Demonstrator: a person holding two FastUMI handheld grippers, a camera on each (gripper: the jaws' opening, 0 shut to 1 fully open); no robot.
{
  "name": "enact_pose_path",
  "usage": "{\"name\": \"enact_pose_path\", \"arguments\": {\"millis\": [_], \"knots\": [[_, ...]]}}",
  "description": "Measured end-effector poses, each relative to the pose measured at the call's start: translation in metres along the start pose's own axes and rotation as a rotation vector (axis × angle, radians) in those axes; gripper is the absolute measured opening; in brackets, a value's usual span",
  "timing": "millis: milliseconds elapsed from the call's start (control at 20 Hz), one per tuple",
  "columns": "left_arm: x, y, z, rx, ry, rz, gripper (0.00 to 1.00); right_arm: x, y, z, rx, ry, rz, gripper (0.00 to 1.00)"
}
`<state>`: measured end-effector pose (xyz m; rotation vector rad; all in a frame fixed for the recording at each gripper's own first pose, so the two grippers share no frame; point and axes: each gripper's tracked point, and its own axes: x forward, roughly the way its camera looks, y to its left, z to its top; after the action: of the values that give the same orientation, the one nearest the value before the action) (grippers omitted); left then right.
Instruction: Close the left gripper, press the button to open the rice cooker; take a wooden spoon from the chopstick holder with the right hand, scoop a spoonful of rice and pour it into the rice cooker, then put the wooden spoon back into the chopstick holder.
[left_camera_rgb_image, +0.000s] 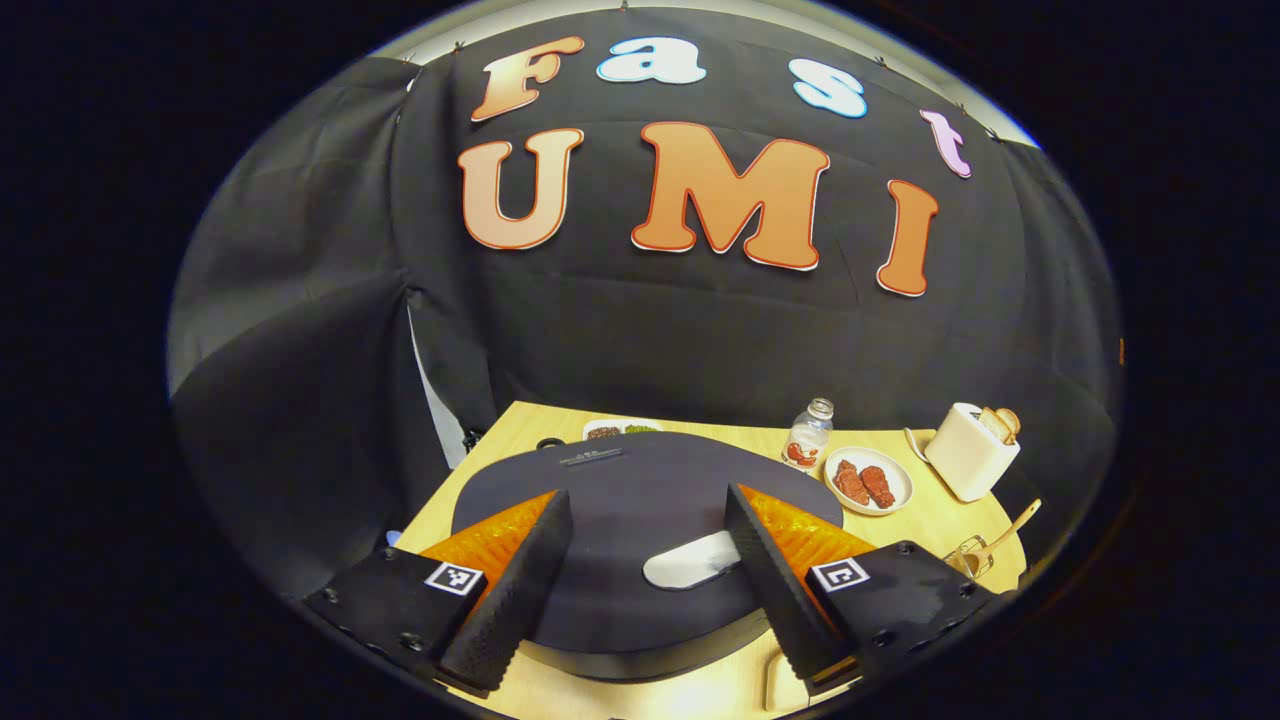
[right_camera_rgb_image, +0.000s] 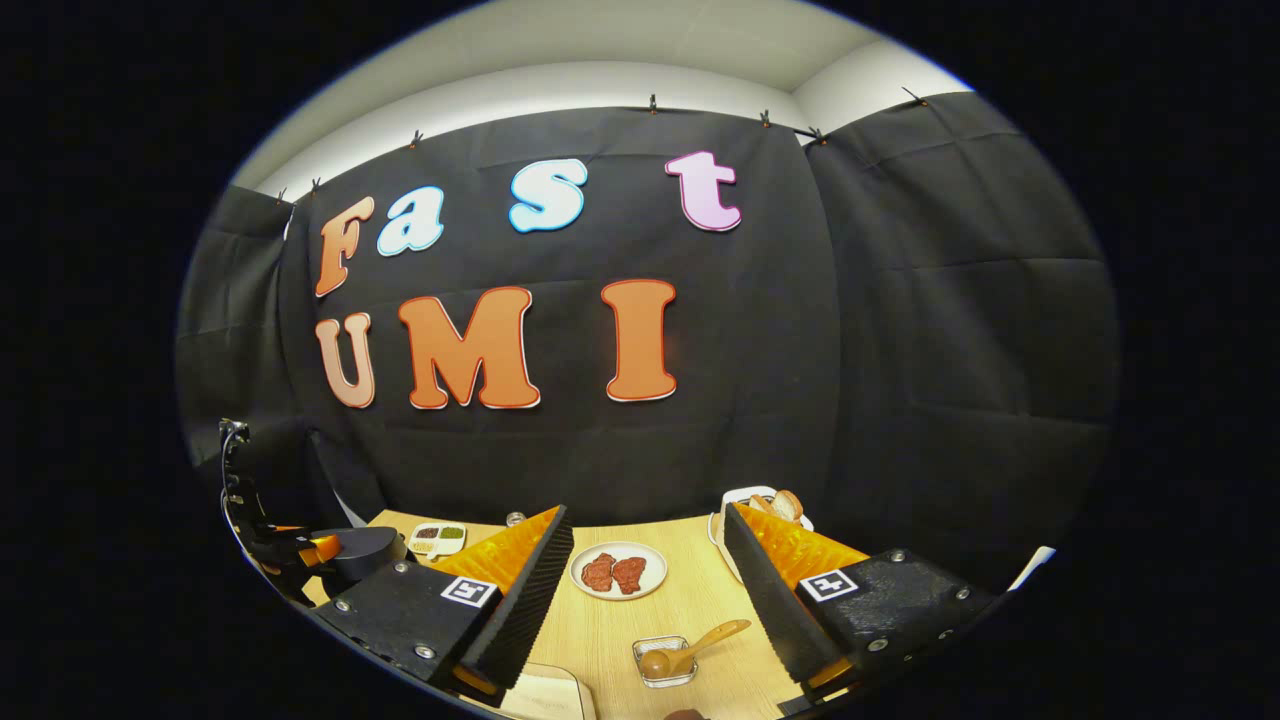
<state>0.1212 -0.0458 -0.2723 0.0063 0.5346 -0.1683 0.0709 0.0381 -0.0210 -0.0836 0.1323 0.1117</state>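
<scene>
The rice cooker (left_camera_rgb_image: 640, 510) lid is seen down; both the left gripper (left_camera_rgb_image: 640, 590) and right gripper (right_camera_rgb_image: 645, 600) are spread apart, and the wooden spoon (right_camera_rgb_image: 695, 645) is untouched.

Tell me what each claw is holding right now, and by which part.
Nothing. The left claw is open above the rice cooker lid; the right claw is open, and the wooden spoon sits in its holder.
</scene>
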Motion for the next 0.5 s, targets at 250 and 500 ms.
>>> {"name": "enact_pose_path", "arguments": {"millis": [250, 500], "knots": [[-0.001, -0.002, -0.04, 0.096, 0.031, -0.004, 1.0, 0.006, 0.005, -0.018, -0.002, 0.052, 0.01, 0.95], [0.002, -0.006, -0.044, 0.118, -0.024, 0.014, 0.99, 0.01, 0.006, -0.032, 0.002, 0.099, 0.01, 0.95]]}}
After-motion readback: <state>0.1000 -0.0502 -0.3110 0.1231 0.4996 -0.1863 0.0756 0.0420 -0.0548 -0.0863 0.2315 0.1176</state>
